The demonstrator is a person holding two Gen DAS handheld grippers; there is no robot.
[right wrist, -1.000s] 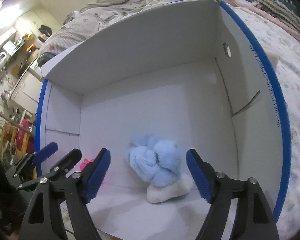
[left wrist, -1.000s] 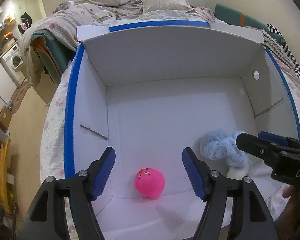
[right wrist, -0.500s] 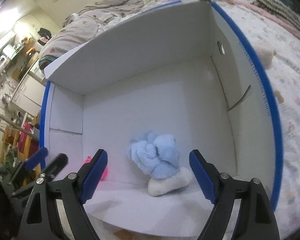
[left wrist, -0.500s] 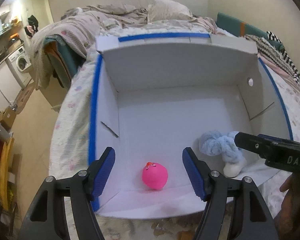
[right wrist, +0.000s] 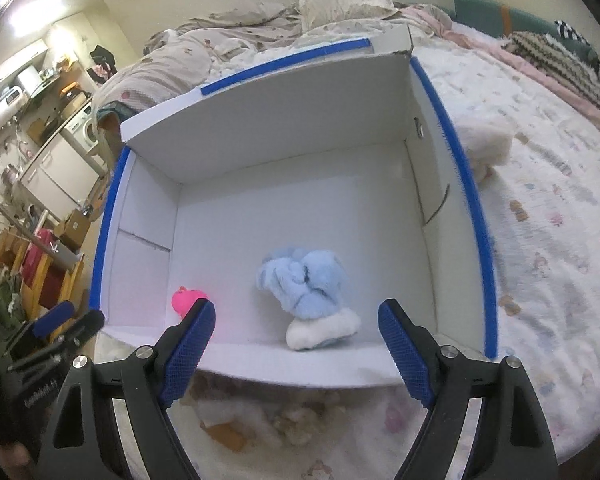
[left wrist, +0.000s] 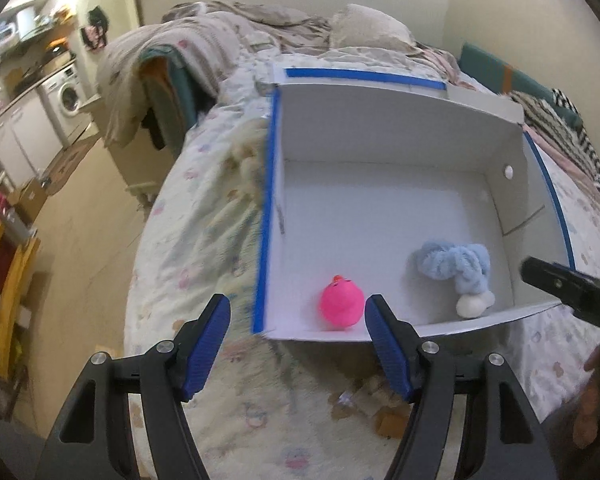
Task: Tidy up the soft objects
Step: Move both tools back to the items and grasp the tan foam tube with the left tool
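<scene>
Beyond both tools, gaping empty: pink toy [left wrist: 341, 305], blue plush [right wrist: 306, 283] inside box [right wrist: 260, 128].

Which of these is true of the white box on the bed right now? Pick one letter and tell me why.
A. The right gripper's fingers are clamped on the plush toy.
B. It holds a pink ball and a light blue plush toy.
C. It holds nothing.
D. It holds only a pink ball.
B: the pink ball and the light blue plush toy both lie on the floor of the white box, while the right gripper is open, holding nothing.
</scene>
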